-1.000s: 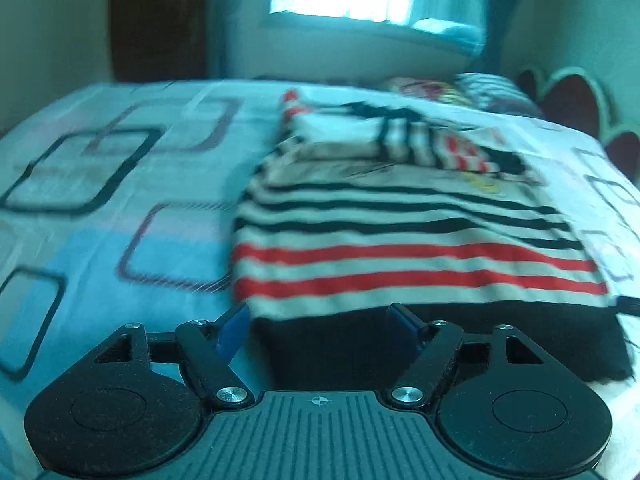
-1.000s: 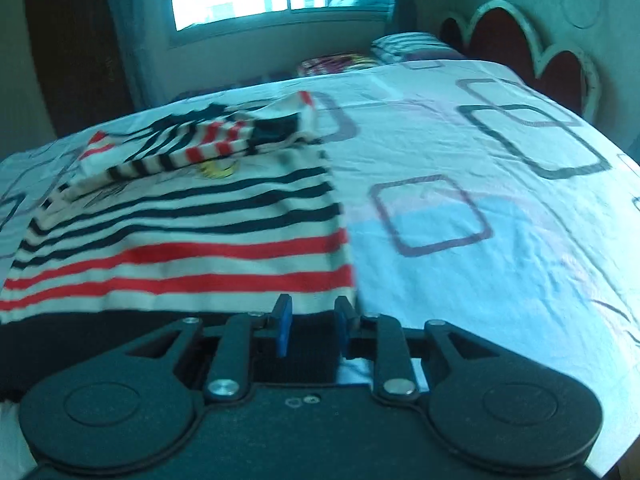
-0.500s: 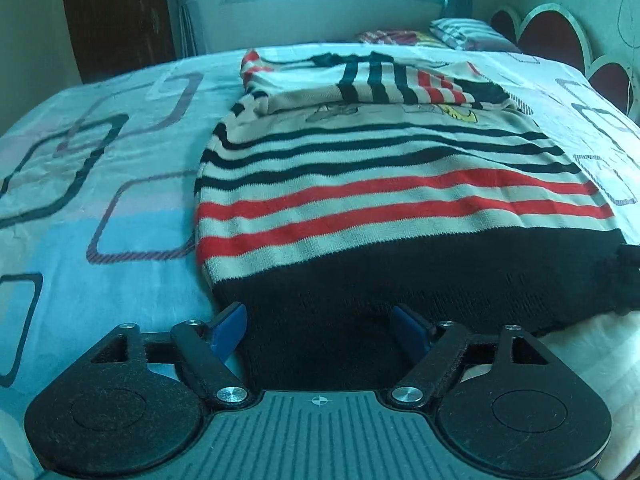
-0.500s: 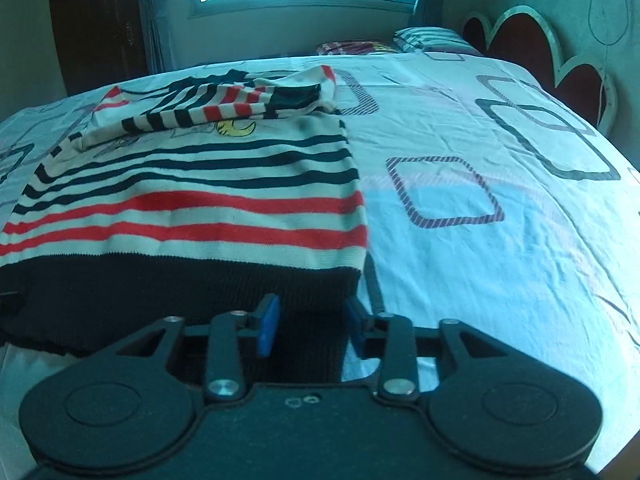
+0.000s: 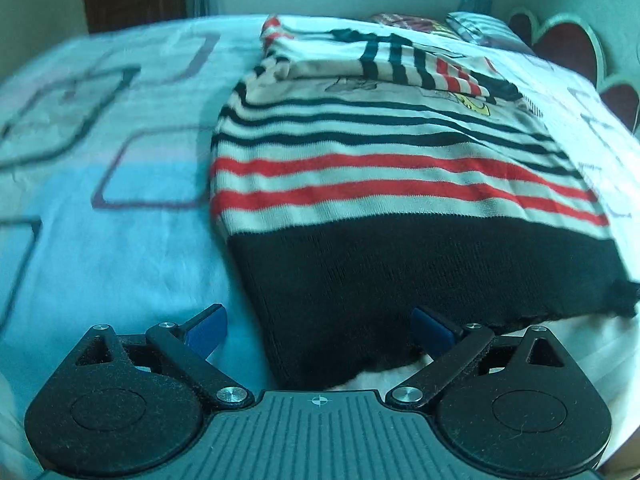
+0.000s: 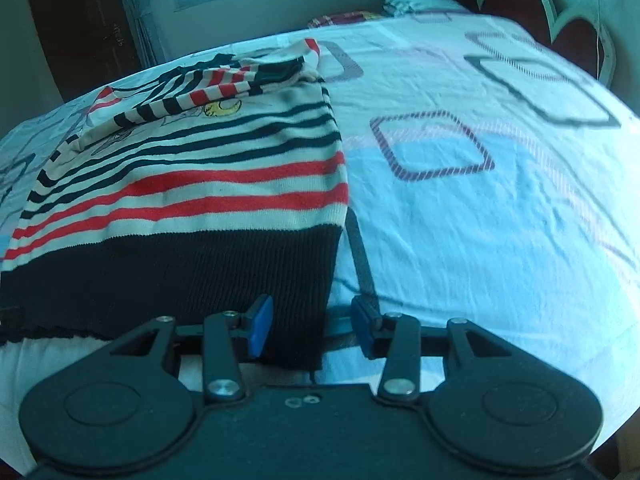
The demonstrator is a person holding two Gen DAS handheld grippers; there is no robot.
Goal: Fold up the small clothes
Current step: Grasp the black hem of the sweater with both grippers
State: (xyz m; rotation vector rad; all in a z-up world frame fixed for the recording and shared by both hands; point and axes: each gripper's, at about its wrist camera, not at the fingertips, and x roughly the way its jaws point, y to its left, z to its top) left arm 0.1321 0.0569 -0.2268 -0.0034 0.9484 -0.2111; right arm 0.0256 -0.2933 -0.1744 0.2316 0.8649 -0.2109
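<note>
Because the striped sweater [image 5: 384,184] lies flat on the bedsheet [image 6: 500,216] with its sleeves already folded across the chest, the next fold probably starts from the black hem [image 5: 400,276], and here some things may go wrong. The left gripper [image 5: 320,330] is opening; its jaws stand wide on both sides of the hem's left corner, and the pads do not press the knit. If it closes too low, it may pinch the sheet together with the sweater, and the sheet would then lift with the fold. The right gripper [image 6: 312,330] is released, partly open, with the hem's right corner between its blue pads [image 6: 260,330] but not squeezed. This corner sits near one pad only, so a closing could catch just a thin edge, which may slip out during lifting. If the two grippers take uneven bites, the hem may go up crooked, and the folded sleeves [image 6: 208,88] could slide off.

Compared with one second ago, the left jaws are wider and the right jaws, then nearly closed, are more apart. In both views the black hem reaches closer to the fingers than then, and the right corner, then beyond the pads, is now between them.
</note>
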